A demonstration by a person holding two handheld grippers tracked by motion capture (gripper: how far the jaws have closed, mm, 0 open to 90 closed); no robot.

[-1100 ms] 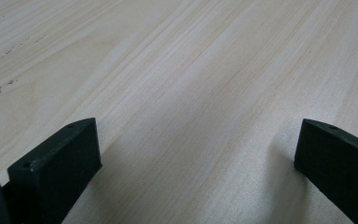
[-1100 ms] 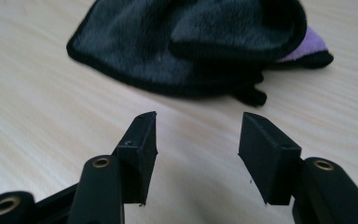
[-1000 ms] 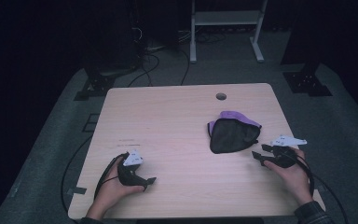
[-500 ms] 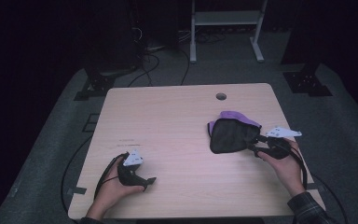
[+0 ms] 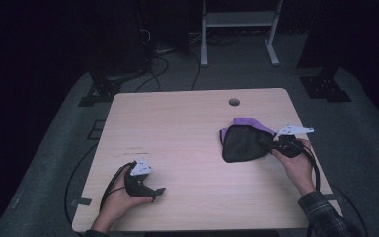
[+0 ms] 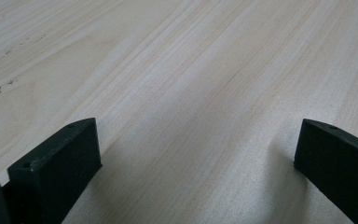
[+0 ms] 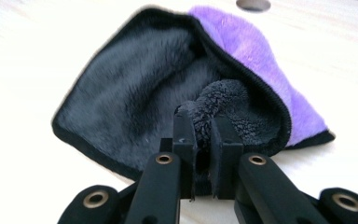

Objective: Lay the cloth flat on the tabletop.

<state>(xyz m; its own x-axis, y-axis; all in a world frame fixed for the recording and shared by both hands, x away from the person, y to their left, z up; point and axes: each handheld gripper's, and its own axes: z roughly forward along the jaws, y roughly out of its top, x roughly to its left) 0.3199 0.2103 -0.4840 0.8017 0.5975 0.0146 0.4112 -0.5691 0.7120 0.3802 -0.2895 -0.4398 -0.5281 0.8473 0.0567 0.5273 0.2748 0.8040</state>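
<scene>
The black-and-purple cloth lies right of centre in the high view, spreading leftward from the right gripper, whose jaws have just clenched on its near corner. The left gripper, jaws apart and empty, rests at lower left, well apart.

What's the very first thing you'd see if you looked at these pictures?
The fluffy black and purple cloth on the right side of the pale wooden table catches the eye first. The right tool has just closed its jaws on a bunched fold of the cloth's black side. Near the table's front left corner, the left tool rests with its jaws wide open and nothing between them.
</scene>
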